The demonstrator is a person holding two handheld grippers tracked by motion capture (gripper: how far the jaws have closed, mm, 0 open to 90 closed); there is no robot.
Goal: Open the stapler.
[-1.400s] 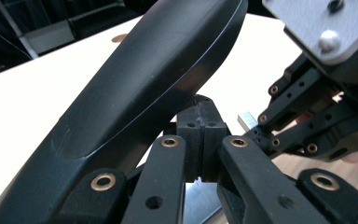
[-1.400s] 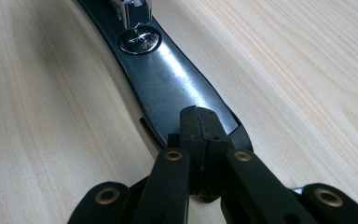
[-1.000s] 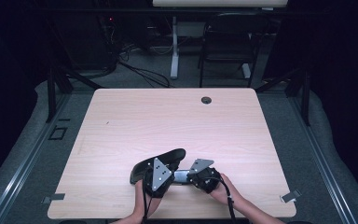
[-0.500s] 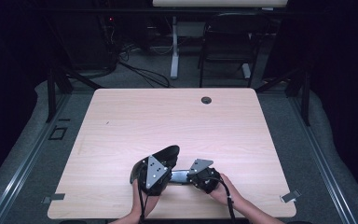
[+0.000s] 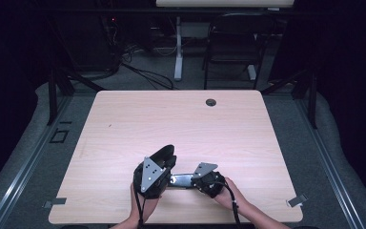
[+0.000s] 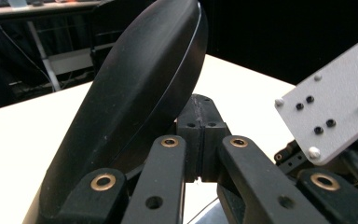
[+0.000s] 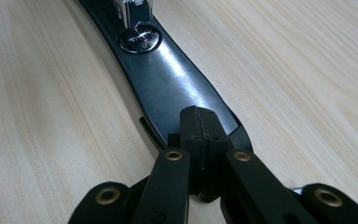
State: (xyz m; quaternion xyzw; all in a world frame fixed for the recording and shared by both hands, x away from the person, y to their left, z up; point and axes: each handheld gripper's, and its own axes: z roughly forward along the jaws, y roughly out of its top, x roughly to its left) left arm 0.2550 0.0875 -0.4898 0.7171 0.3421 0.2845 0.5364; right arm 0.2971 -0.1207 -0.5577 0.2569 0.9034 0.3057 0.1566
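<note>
Item: black stapler, opened out flat, at the near edge of the pale wood-grain worktop, between the person's two hands.

Right gripper: resting low on the worktop at the near right, fingers brought together with no gap, their tips bearing down on the tail end of the glossy black stapler base. Judged purpose: pinning the base flat so it is not lifting or sliding while the top is being swung. The small chrome anvil plate is lying farther along the base, away from the fingers.

Left gripper: sitting just left of the right one, grey three-cornered plate uppermost, fingers closed tight. The matte black curved stapler top arm is rising steeply beside and over these fingers rather than between them; the closed tips appear to be working as a wedge, propping the arm up on its hinge. Whether they are actually touching it cannot be told.

Beyond: bare worktop, a round dark cable grommet near the far edge, then a dark folding chair on grey floor.
</note>
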